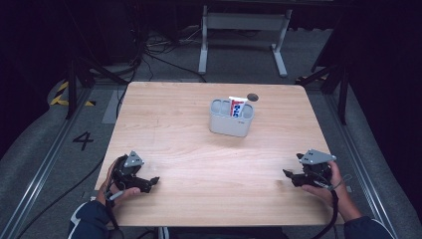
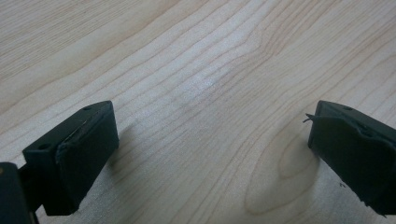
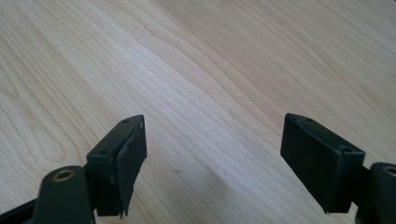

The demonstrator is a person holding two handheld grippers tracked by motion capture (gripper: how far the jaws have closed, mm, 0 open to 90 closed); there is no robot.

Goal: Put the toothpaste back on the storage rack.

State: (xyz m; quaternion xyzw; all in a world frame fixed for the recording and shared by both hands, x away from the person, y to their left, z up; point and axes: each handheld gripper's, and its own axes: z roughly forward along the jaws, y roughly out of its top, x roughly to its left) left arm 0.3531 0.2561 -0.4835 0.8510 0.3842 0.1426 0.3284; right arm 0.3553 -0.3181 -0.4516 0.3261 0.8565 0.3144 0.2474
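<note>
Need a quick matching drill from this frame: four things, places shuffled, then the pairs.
Things:
1. left claw
2. right claw
3. holder
4. tube

Places:
A. standing in the holder
B. near-right edge of the table, open
C. far middle of the table
D. near-left edge of the table, open

Pairs: 1-D, 2-B, 3-C, 4-A

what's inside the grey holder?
The grey holder has several compartments. A red, white and blue tube stands upright in one, its lower part hidden by the wall. The others look empty; their bottoms aren't visible.
</note>
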